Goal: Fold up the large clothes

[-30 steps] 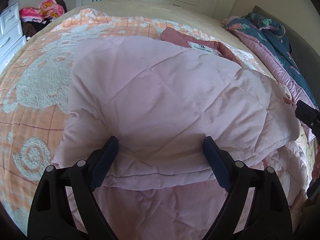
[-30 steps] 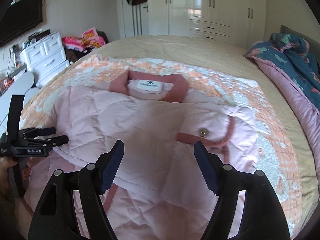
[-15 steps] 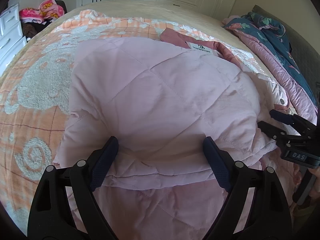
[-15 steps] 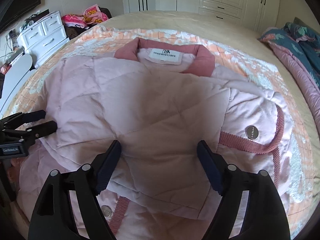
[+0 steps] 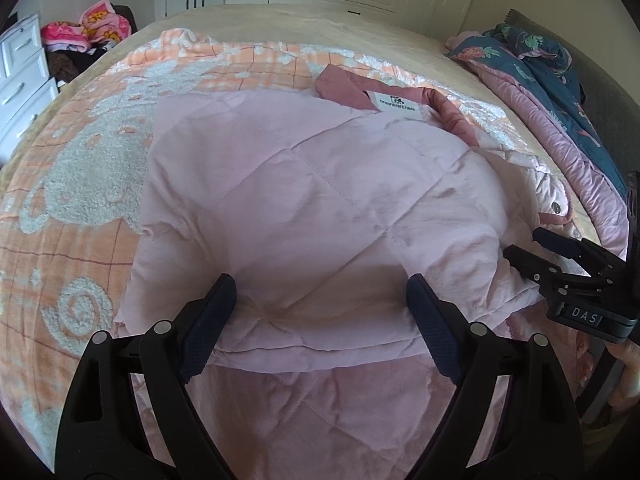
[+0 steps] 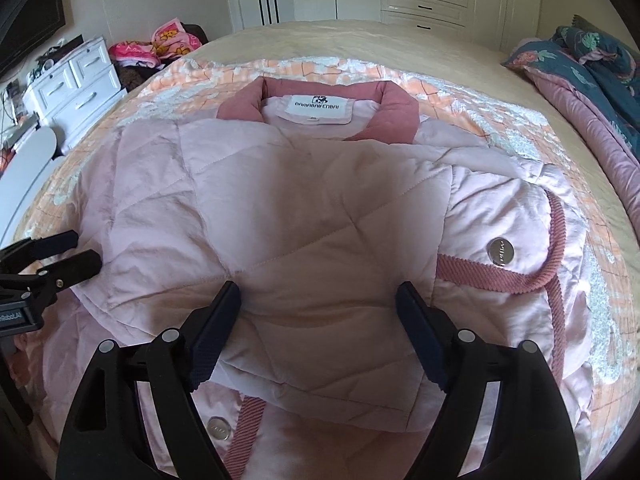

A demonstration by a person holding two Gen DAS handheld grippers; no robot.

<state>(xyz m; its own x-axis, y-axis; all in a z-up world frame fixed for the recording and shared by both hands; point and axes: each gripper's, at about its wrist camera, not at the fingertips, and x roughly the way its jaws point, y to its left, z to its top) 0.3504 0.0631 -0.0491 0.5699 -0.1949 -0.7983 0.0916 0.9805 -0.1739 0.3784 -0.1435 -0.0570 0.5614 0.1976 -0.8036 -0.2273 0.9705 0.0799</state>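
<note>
Left view: my left jaws [image 5: 320,304] gape wide over the pink jacket [image 5: 304,200] on the bed [image 5: 280,20], gripping nothing; the hem beneath them is hidden.

Right view: my right jaws [image 6: 318,312] have just been opening, empty, below the collar [image 6: 316,102], so that fold looks released; the sleeves are tucked out of sight.

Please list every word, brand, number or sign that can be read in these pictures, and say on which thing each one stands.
"DAMABAIFENBAI": white neck label inside the dusty-pink collar of the pale pink quilted jacket; a small mark below it is too small to read.
"DAS": plate on the black right claw, in the left wrist view.
"nRobot.AI", start cut off: plate on the black left claw, in the right wrist view.
Round silver snap button: engraved, too blurred to read.
</note>
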